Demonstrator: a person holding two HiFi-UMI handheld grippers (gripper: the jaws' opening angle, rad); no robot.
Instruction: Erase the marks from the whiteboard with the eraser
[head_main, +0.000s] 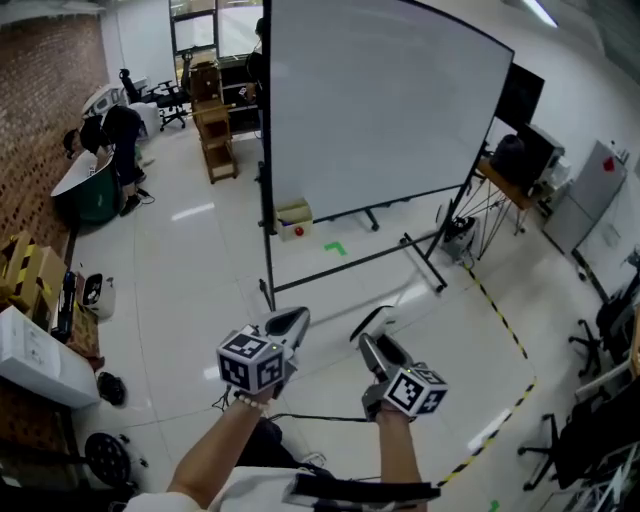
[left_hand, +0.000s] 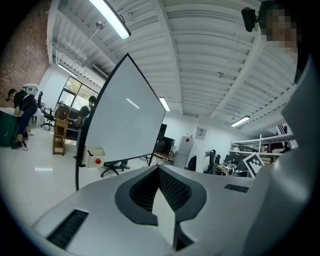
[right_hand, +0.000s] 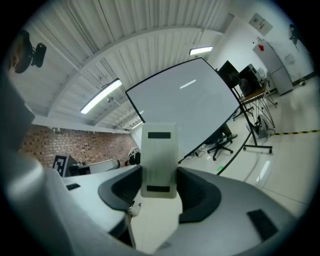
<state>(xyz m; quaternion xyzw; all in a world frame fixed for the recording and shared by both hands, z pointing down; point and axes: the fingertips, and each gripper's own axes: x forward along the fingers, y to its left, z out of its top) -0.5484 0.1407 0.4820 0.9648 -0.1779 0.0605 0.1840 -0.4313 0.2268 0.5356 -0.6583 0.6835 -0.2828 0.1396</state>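
One eraser (right_hand: 159, 160) clamped between right fingers (right_hand: 201, 192), left fingers (left_hand: 181, 191) closed (whiteboard (head_main: 370, 110) seemingly clean)

The whiteboard (head_main: 370, 110) runs off the top edge of the head view, and it hides most of a person (head_main: 258, 55) standing behind its left side. In the right gripper view the eraser's (right_hand: 159, 155) lower end is lost between the clamping jaws of the right gripper (right_hand: 160, 175), and in the head view it is too small to make out. What lies in the small box (head_main: 293, 218) at the board's foot cannot be told.
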